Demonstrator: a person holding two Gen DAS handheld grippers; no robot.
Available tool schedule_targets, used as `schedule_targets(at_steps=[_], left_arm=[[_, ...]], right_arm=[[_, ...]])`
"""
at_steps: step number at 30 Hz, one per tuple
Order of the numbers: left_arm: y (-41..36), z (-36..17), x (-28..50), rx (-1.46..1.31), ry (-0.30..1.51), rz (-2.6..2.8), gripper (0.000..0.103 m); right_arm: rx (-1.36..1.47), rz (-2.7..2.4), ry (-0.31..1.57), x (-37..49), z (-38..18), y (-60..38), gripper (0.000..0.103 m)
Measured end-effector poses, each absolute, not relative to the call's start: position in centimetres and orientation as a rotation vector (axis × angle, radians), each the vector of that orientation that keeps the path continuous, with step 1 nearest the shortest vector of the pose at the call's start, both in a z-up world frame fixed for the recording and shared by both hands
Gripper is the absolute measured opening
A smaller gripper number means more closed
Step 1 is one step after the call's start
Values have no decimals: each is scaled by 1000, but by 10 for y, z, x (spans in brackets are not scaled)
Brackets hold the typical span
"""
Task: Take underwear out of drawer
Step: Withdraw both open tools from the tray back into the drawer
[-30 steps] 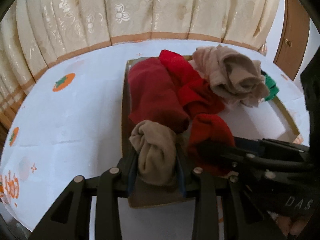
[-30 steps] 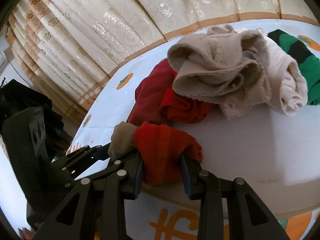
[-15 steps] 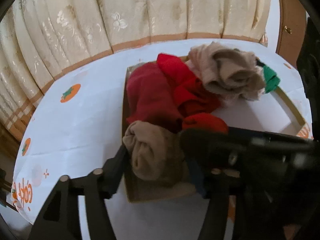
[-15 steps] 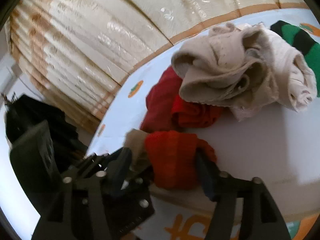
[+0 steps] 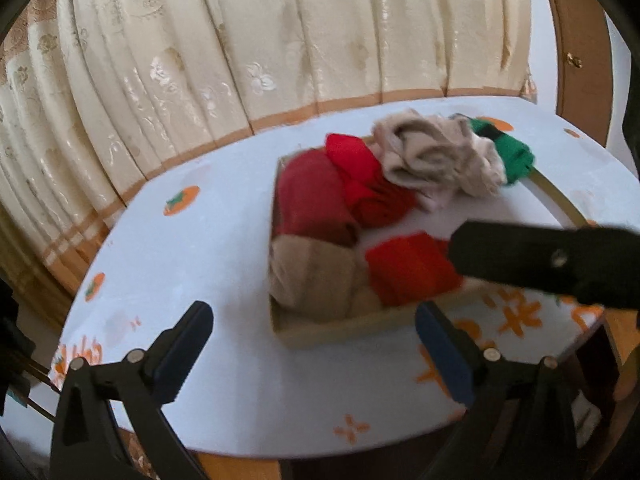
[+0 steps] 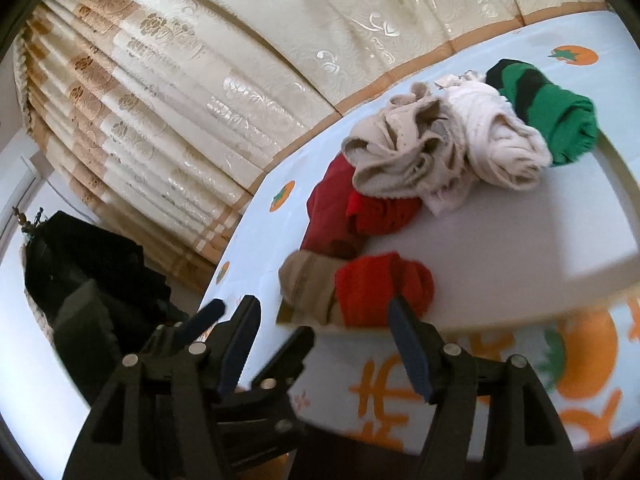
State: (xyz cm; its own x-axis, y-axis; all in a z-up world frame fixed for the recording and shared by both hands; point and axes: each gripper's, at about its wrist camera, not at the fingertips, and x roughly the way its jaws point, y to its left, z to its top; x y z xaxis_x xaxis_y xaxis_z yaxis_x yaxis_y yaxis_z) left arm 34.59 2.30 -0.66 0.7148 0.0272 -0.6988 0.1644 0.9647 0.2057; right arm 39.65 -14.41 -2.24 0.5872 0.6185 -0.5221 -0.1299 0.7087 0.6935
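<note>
The left gripper point(image 5: 312, 344) hangs above the near edge of the white tablecloth with orange fruit print point(image 5: 192, 264), its jaws spread wide and holding nothing. The right gripper point(image 6: 324, 332) is likewise spread wide and empty, positioned just short of the near wall of the shallow rectangular cardboard drawer tray point(image 5: 344, 326).

The underwear lies inside the tray. At the near left corner sits a rolled beige piece point(image 5: 316, 276), touching a rolled bright red piece point(image 5: 408, 270) on its right. Behind the beige roll lies a folded dark red piece point(image 5: 312, 200), with a second crumpled bright red piece point(image 5: 368, 184) beside it. A loose heap of pale beige and cream fabric point(image 6: 432, 148) rests at the far side, touching a rolled green and black garment point(image 6: 556, 120). The tray floor to the right is bare white. A cream pleated curtain with gold floral pattern point(image 5: 240, 48) hangs behind the table.
</note>
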Motion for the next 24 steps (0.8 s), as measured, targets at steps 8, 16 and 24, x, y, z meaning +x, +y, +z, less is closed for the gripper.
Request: schedule_targets(at_steps=[8,16,24], left_arm=[[4,-16,307,256,767,-127,103],[-14,-37,283,254,845,-201,103],[-28,-50,267,262,907,-268,103]], right_arm=[[623,403,874,351,-25,-166,69],[585,348,933,313,-37,-187,69],[554,340,959,283,-43,-200,69]])
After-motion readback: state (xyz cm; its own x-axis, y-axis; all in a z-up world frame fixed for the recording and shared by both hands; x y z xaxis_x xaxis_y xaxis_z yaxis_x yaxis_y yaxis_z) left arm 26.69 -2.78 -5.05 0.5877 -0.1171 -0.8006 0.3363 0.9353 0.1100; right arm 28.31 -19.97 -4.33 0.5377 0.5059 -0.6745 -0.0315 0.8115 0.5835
